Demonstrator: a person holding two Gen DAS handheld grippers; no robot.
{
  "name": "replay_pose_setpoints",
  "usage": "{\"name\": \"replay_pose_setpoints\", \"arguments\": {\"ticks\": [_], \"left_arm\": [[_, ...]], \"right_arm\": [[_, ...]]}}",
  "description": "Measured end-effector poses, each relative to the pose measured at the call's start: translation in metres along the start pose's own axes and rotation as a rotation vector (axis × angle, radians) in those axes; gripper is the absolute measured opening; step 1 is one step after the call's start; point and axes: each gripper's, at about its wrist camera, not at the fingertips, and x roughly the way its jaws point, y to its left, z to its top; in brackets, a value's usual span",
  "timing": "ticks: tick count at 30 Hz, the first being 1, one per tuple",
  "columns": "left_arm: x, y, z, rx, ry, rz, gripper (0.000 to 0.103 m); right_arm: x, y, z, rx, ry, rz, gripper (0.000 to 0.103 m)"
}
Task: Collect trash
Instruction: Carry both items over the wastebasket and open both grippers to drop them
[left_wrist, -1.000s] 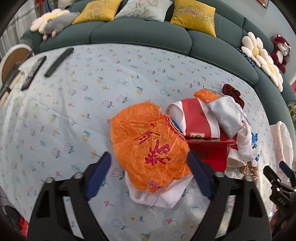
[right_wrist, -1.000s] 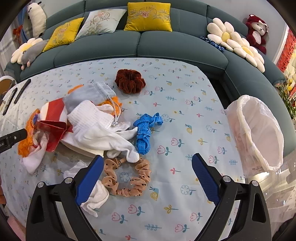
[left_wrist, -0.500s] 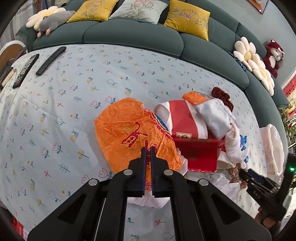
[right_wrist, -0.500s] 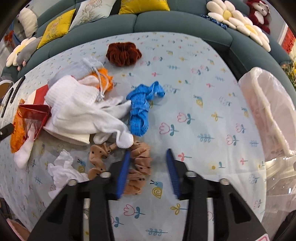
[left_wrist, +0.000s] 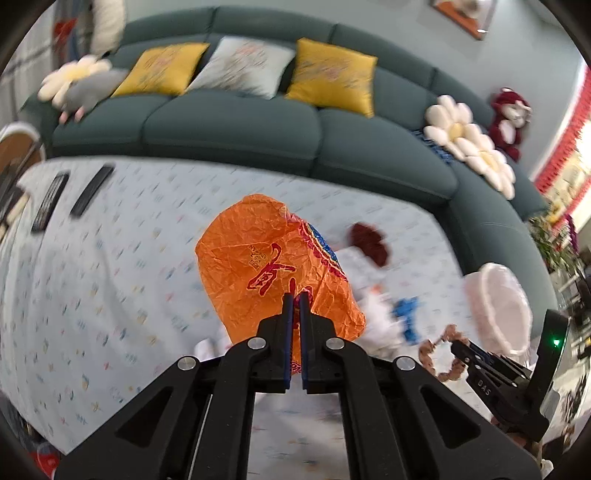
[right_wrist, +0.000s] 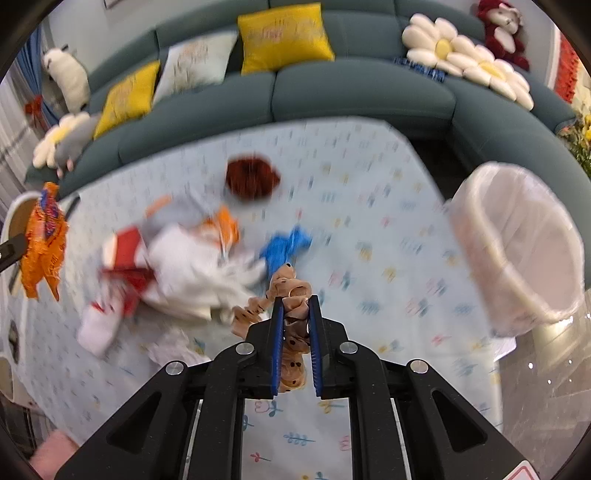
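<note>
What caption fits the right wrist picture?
Right hand-held gripper pinching a tan spotted scrunchie above the flowery tablecloth, lined bin nearby.

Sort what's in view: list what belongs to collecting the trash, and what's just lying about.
Job:
- orange wrapper, in the left claw
- tan scrunchie, in the right claw, whose jaws have just been closing
- lined bin

Lying about:
- remotes
- cushions
- plush toys
- sofa
</note>
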Motion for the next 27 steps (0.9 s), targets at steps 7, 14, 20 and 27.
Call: {"name": "replay_pose_setpoints", "arguments": {"ticks": [7,14,20,27], "left_arm": [[-0.019,-0.096,0.024,0.124,-0.055,-0.116,0.003],[-0.002,-0.207,0.025,0.258,-0.042,-0.251,0.003],[0.031,-0.287,0.012,0.351,0.018,-0.345,0.003],[0.061,-0.357,-0.004,0.439,0.065,-0.418,0.003]], "right_arm": [[-0.064,-0.044,0.039,0.014,-0.139,-0.043,0.012],[-0.095,-0.121,0.064,0.082,-0.195,-0.13,0.012],[-0.096,-0.185,0.067,0.165,-0.192,-0.197,0.012],[-0.081,-0.246,0.061,0.256,-0.161,-0.25,0.012]]}}
